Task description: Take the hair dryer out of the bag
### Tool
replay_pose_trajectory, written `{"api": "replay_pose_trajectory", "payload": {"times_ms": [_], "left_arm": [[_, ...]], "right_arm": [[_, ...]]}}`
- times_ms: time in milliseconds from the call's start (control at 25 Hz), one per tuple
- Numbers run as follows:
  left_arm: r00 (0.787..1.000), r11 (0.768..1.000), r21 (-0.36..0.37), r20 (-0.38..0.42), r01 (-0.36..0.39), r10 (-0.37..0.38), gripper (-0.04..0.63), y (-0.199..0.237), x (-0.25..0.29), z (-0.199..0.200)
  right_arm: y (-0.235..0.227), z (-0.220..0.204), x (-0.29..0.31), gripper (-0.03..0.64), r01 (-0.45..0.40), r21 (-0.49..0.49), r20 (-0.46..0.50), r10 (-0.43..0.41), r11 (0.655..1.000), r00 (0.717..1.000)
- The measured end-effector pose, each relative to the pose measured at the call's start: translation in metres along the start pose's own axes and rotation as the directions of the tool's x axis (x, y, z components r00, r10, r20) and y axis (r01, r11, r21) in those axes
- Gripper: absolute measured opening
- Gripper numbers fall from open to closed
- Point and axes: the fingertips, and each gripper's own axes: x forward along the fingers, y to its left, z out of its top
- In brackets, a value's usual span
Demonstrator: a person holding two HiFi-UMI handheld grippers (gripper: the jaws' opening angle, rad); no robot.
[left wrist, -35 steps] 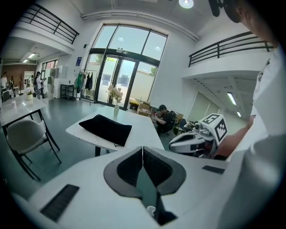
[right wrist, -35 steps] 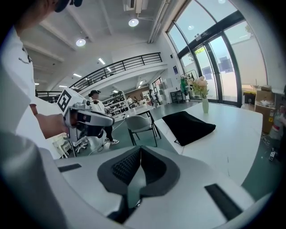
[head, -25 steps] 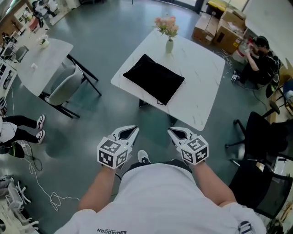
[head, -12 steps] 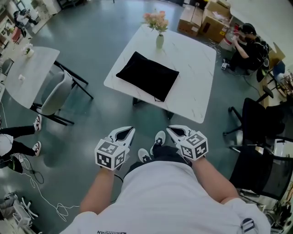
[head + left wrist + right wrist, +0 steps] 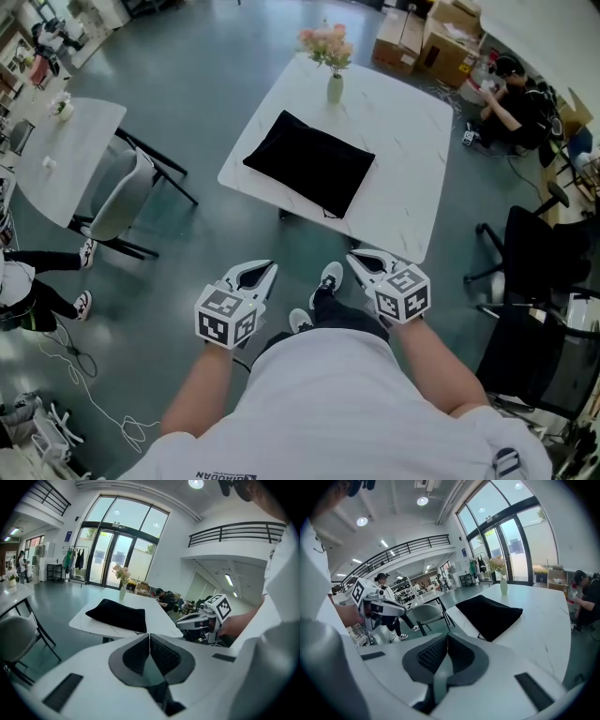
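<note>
Standing short of the table, the person held left gripper and right gripper empty, fingers pressed together; approach seemed unfinished, next needing fingers parted at the black bag.

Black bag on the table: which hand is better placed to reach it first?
Right, probably, narrowly: the right tongs sit nearer the bag than the left tongs. Both are shut, empty and short of the table.

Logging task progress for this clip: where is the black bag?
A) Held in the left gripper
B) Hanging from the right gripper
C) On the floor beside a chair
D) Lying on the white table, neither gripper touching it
D: the black bag lies on the white table, while the left gripper and the right gripper are shut, empty and short of the table.
</note>
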Motion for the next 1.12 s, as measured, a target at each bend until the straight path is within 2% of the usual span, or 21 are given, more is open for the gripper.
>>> {"api": "replay_pose_trajectory", "payload": {"times_ms": [280,600,840,1000,1120], "left_arm": [[1.0,0.999,0.047,0.008,-0.001,0.001,0.018,0.017,0.029,0.042],[1.0,0.997,0.078,-0.017,0.0,0.002,0.018,0.047,0.079,0.082],[0.998,0.992,0.124,-0.049,0.033,-0.027,0.018,0.058,0.129,0.116],[0.997,0.989,0.139,-0.066,0.053,-0.044,0.018,0.059,0.159,0.139],[0.995,0.982,0.179,-0.093,0.062,-0.046,0.018,0.058,0.182,0.149]], "right_arm": [[-0.033,0.018,0.015,0.017,0.008,0.042,0.021,-0.009,0.999,1.0],[-0.083,0.045,0.036,0.017,0.024,0.058,0.032,-0.026,0.998,0.999],[-0.127,0.063,0.046,0.017,0.048,0.079,0.05,-0.052,0.996,0.997],[-0.146,0.067,0.047,0.017,0.041,0.083,0.038,-0.044,0.996,0.998],[-0.156,0.063,0.053,0.017,0.021,0.083,0.018,-0.022,0.996,1.0]]}}
